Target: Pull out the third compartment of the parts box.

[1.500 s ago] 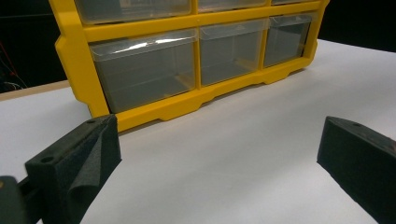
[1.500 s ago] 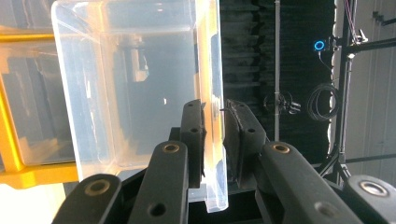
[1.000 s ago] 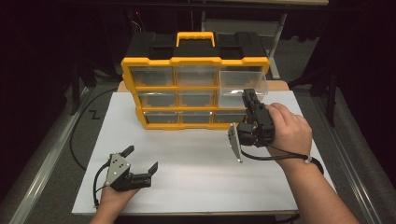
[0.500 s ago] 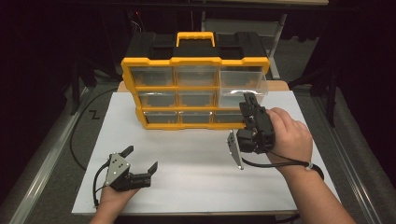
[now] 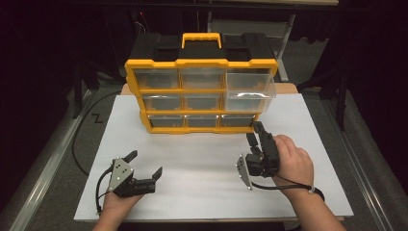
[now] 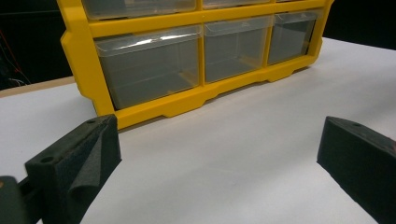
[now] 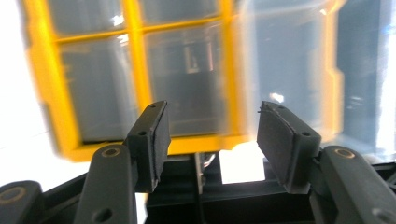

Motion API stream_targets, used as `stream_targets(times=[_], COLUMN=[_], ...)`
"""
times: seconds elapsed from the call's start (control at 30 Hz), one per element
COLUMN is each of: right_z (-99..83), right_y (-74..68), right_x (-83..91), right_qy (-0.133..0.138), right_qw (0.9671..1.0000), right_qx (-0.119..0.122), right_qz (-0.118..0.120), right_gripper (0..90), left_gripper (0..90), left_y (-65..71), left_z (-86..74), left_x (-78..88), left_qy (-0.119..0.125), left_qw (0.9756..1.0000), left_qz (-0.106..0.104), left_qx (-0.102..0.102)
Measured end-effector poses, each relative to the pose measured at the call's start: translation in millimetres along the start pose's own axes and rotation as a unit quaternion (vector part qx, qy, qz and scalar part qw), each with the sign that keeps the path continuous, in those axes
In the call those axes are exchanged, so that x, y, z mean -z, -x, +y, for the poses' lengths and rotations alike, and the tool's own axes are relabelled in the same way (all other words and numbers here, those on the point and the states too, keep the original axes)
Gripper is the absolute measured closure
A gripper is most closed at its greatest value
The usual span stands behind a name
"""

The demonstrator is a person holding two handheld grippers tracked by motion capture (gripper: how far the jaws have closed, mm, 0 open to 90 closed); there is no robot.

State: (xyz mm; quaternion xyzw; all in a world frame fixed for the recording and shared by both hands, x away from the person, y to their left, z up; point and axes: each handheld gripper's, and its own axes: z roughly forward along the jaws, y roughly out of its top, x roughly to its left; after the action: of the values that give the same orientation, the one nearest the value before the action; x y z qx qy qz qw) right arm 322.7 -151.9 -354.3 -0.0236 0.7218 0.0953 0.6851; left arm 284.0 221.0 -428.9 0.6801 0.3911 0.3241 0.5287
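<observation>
A yellow and black organizer [image 5: 202,72] with several clear drawers stands at the back of the white board [image 5: 202,159]. Its top right drawer [image 5: 250,89] is pulled out part way. My right gripper [image 5: 254,134] hovers low in front of the bottom right drawer, pointing at the organizer. In the right gripper view its jaws [image 7: 212,135] have just been opening, nothing lies between them, and the blurred organizer [image 7: 140,93] is close ahead. My left gripper [image 5: 144,163] rests at the near left, open wide and empty. In the left gripper view it [image 6: 219,154] faces the bottom row of drawers [image 6: 149,70].
Black cables [image 5: 79,139] trail off the board's left side, and another cable [image 5: 288,185] loops by the right wrist. Dark floor and metal rails [image 5: 43,178] flank the board. Bare white surface lies between the two grippers.
The right hand has sunk from beside the pulled-out top drawer to just above the board, and its jaws have spread apart. The left hand has stayed put.
</observation>
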Motion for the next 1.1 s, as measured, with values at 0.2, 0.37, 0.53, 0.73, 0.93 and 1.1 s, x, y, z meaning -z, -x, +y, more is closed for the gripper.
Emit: stream_targets(times=[0.2,0.37,0.53,0.73,0.93,1.1], right_z=[-16.5,-34.1,-57.3,-60.1,-60.0,-57.0], right_y=[-45.8,-67.4,-77.9,-77.8,-75.5,-72.0], right_x=[-1.4,1.9,10.0,14.2,12.7,13.3], right_qy=[-0.014,-0.04,-0.056,-0.057,-0.052,-0.046], right_qw=[0.9988,0.9963,0.9944,0.9943,0.995,0.9961], right_qx=[0.011,0.009,0.007,0.023,0.028,0.027], right_qz=[0.046,0.075,0.089,0.087,0.081,0.07], right_gripper=[41.9,40.9,33.0,20.0,2.6,0.9], left_gripper=[0.4,0.4,0.4,0.4,0.4,0.4], left_y=[-0.7,-0.9,-0.8,-1.7,-1.3,-3.1], left_z=[0.0,0.1,0.1,0.1,-0.3,-1.1], left_x=[0.7,1.0,1.2,1.2,1.4,-1.1], left_qy=[0.001,0.002,0.001,-0.002,-0.002,-0.005], left_qw=[1.0,1.0,1.0,1.0,0.9999,0.9999], left_qz=[0.002,0.002,0.001,0.006,0.01,0.012], left_qx=[0.003,0.003,0.002,0.004,0.004,0.007])
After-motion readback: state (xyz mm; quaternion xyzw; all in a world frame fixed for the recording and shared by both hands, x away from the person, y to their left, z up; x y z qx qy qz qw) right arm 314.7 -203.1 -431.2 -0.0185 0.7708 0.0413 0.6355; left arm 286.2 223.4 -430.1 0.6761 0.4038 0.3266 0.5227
